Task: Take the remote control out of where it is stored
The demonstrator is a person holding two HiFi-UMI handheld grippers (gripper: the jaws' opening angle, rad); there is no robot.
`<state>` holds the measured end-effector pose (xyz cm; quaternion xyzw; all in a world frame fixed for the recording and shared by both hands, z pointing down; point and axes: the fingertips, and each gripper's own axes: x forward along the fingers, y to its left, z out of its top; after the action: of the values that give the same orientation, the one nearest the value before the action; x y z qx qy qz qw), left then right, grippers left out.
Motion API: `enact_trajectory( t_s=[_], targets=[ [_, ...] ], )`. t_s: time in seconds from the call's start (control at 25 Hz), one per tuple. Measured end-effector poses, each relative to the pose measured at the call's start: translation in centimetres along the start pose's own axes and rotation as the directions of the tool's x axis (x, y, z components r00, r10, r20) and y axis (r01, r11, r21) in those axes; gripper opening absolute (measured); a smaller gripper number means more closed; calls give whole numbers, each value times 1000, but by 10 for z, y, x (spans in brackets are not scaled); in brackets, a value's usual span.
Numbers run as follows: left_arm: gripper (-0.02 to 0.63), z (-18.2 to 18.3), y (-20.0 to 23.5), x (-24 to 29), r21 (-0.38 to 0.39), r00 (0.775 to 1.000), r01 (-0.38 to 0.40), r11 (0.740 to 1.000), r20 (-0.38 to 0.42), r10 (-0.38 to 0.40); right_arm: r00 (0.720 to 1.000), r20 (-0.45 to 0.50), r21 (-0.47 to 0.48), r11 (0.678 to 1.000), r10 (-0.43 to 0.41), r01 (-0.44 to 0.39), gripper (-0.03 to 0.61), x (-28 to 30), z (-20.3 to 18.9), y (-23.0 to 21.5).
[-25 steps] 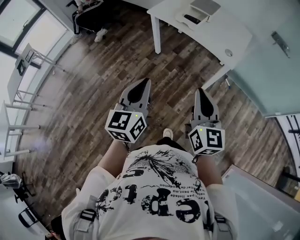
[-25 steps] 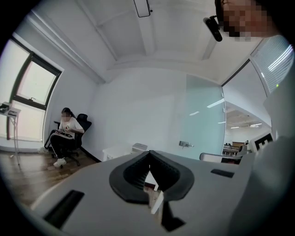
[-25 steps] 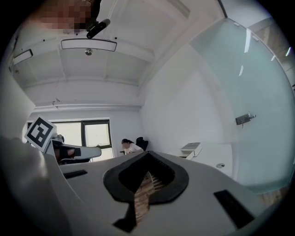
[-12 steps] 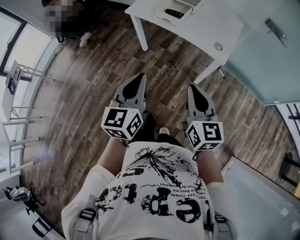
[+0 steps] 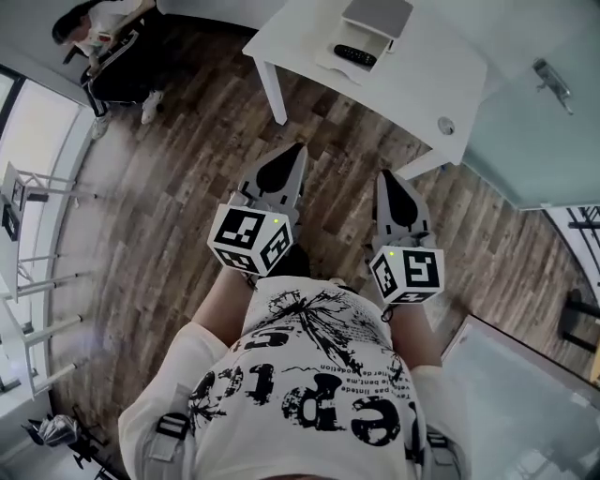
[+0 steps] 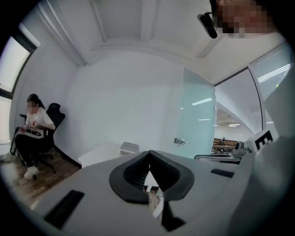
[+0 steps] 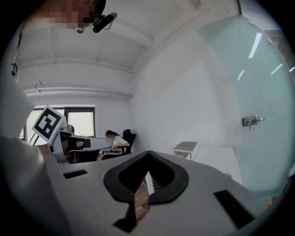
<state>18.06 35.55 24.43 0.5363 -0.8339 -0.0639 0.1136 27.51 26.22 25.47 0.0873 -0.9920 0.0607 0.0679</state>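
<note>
The remote (image 5: 356, 55) is lying dark and flat in the drawer (image 5: 330, 62), which is looking pulled out already from the small white box (image 5: 380, 14). Box and drawer are sitting near the edge of the white worktop (image 5: 422, 80) and well apart from both tools.

The left hand-held gripper (image 5: 298, 150) is showing its jaws pressed together with nothing between them, and the right hand-held gripper (image 5: 386, 175) is doing the same – both are pointing out over the wood floor (image 5: 187, 169) toward the worktop.

So the step in hand is the approach, I'd say. To do it well, one gripper should be spreading its jaws before it gets over the drawer, not above the remote itself. It should be coming in from above, across the remote's narrow width – the drawer walls are probably leaving little room for a sideways pinch. The other gripper could be steadying the box, which looks light enough to slide.
</note>
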Motion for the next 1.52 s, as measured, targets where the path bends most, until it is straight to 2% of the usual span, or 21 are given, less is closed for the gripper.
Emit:
enact_trajectory(
  t_s=[0.16, 0.28, 0.44, 0.6, 0.84, 1.0, 1.16, 1.32, 1.52],
  targets=[
    [9, 28, 51, 20, 31, 999, 49, 998, -5, -49, 998, 6, 33, 998, -58, 58, -6, 50, 12, 10],
    [9, 43, 79, 30, 10, 990, 139, 990, -18, -139, 994, 4, 53, 992, -113, 113, -6, 80, 19, 12],
    [9, 53, 101, 41, -59, 968, 250, 966, -9, -251, 986, -7, 70, 984, -166, 166, -6, 108, 22, 14],
    [9, 50, 104, 56, -56, 951, 307, 950, -6, -308, 983, -28, 54, 982, -179, 181, -6, 127, 18, 11],
    [9, 41, 121, 105, -34, 962, 267, 963, -54, -269, 984, -35, 69, 982, -176, 178, -6, 165, 14, -19],
    [9, 50, 127, 141, -59, 971, 231, 971, -48, -234, 986, -30, 86, 983, -161, 163, -6, 192, 25, -50],
    [8, 59, 133, 191, -28, 977, 204, 978, -52, -206, 992, 4, 81, 989, -124, 123, -6, 232, 43, -89],
    [9, 66, 132, 243, 1, 976, 207, 978, -69, -207, 993, 17, 97, 988, -119, 117, -6, 266, 55, -138],
    [9, 60, 136, 289, 38, 977, 199, 979, -91, -194, 993, 1, 115, 987, -116, 115, -6, 298, 50, -178]
  ],
)
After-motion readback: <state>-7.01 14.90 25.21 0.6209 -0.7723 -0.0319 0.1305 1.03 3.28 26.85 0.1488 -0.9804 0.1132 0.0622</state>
